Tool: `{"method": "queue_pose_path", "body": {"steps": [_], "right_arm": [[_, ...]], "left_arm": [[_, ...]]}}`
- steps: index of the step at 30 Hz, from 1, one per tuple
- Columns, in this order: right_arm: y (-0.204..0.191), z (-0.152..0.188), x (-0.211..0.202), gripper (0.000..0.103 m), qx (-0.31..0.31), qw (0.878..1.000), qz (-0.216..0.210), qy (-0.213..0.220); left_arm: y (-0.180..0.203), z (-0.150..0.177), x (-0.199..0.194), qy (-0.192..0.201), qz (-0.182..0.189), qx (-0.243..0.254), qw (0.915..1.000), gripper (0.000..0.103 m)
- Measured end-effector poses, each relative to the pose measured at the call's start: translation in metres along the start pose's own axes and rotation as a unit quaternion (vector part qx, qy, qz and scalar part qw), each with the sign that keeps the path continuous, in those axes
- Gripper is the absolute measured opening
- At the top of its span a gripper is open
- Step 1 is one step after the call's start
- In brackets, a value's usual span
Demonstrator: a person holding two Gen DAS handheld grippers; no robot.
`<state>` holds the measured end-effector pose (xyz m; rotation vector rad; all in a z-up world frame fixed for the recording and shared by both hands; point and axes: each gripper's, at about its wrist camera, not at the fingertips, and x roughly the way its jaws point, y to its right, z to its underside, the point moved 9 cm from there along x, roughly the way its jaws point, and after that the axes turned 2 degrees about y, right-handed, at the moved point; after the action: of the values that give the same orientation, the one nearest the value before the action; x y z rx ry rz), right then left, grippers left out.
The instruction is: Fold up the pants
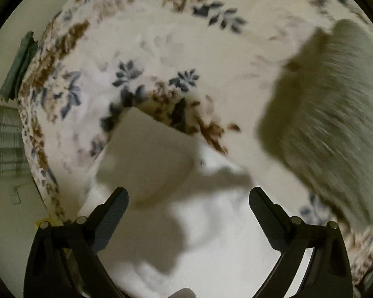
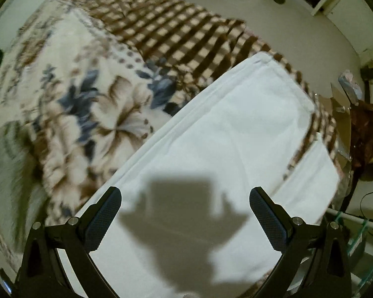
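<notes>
White pants [image 2: 231,134] lie flat on the bed in the right wrist view, legs stretching away to the upper right, one hem near the bed's edge. My right gripper [image 2: 185,211] is open and empty just above them, casting its shadow on the cloth. In the left wrist view the white pants [image 1: 211,248] fill the lower middle, with a raised fold or corner [image 1: 146,154] ahead. My left gripper [image 1: 189,208] is open and empty above the cloth.
A floral blanket [image 1: 161,57] covers the bed, with a brown checked blanket [image 2: 176,24] at the far end. A blurred pale furry thing [image 1: 335,114] is at the right. The floor with clutter [image 2: 365,129] lies past the bed's right edge.
</notes>
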<state>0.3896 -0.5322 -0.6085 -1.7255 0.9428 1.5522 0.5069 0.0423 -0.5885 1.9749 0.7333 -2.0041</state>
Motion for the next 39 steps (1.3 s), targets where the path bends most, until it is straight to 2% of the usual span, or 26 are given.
{"method": "queue_pose_path", "body": {"steps": [3,6,10,11,12,13,15,16,19,20,21,22,23,26,29,33,34,36,39], "right_arm": [[-0.006,-0.009,0.028,0.103,-0.006,1.000,0.016,-0.007],[-0.012,-0.019,0.052,0.103,-0.001,1.000,0.025,-0.015],[-0.019,-0.027,0.076,0.103,0.012,0.999,0.033,-0.035],[-0.020,-0.029,0.082,0.103,0.016,0.998,0.037,-0.043],[-0.021,-0.030,0.087,0.103,0.022,0.998,0.037,-0.050],[-0.020,-0.031,0.092,0.102,0.029,0.997,0.037,-0.057],[-0.017,-0.033,0.099,0.097,0.046,0.996,0.031,-0.068],[-0.015,-0.034,0.102,0.095,0.054,0.995,0.030,-0.073],[-0.013,-0.036,0.107,0.075,0.060,0.995,0.023,-0.074],[-0.012,-0.036,0.107,0.057,0.056,0.996,0.022,-0.073],[-0.012,-0.036,0.105,0.030,0.050,0.996,0.019,-0.069],[-0.012,-0.035,0.101,0.016,0.047,0.997,0.014,-0.066],[-0.012,-0.033,0.095,0.009,0.042,0.997,0.007,-0.057],[-0.011,-0.030,0.069,0.006,0.013,0.999,0.001,-0.032],[0.003,-0.018,0.040,0.005,-0.006,1.000,-0.014,-0.015],[0.040,0.010,-0.001,0.004,-0.016,0.999,-0.036,-0.004],[0.057,0.020,-0.018,0.004,-0.017,0.999,-0.041,-0.004],[0.086,0.036,-0.038,0.004,-0.020,0.999,-0.046,-0.006],[0.144,0.077,-0.065,0.004,-0.028,0.999,-0.041,-0.018]], "left_arm": [[0.001,-0.015,0.026,-0.016,0.003,-0.026,0.9995,0.099],[0.002,-0.022,0.045,-0.040,0.025,-0.056,0.9973,0.099],[0.006,-0.022,0.057,-0.040,0.033,-0.056,0.9971,0.097],[0.007,-0.020,0.055,-0.027,0.035,-0.042,0.9981,0.091],[0.009,-0.019,0.052,-0.017,0.039,-0.028,0.9987,0.079],[0.010,-0.017,0.048,-0.007,0.041,-0.017,0.9990,0.072],[0.002,-0.010,0.038,0.011,0.043,-0.004,0.9990,0.033],[-0.001,-0.006,0.035,0.012,0.062,-0.007,0.9980,0.030],[-0.009,0.003,0.021,0.023,0.133,-0.025,0.9905,0.020],[-0.010,0.007,0.017,0.025,0.147,-0.025,0.9885,0.014],[-0.011,0.011,0.010,0.031,0.171,-0.022,0.9846,0.008],[-0.013,0.015,0.003,0.040,0.179,-0.020,0.9829,0.008],[-0.015,0.019,-0.007,0.052,0.189,-0.018,0.9804,0.008],[-0.027,0.030,-0.029,0.076,0.214,-0.012,0.9738,0.008],[-0.064,0.042,-0.043,0.094,0.243,-0.019,0.9653,0.007],[-0.113,0.058,-0.081,0.116,0.274,-0.040,0.9539,0.003],[-0.131,0.077,-0.091,0.122,0.278,-0.041,0.9520,0.003],[-0.155,0.107,-0.094,0.117,0.277,-0.039,0.9528,0.003],[-0.194,0.159,-0.076,0.092,0.255,-0.042,0.9616,0.003]]}}
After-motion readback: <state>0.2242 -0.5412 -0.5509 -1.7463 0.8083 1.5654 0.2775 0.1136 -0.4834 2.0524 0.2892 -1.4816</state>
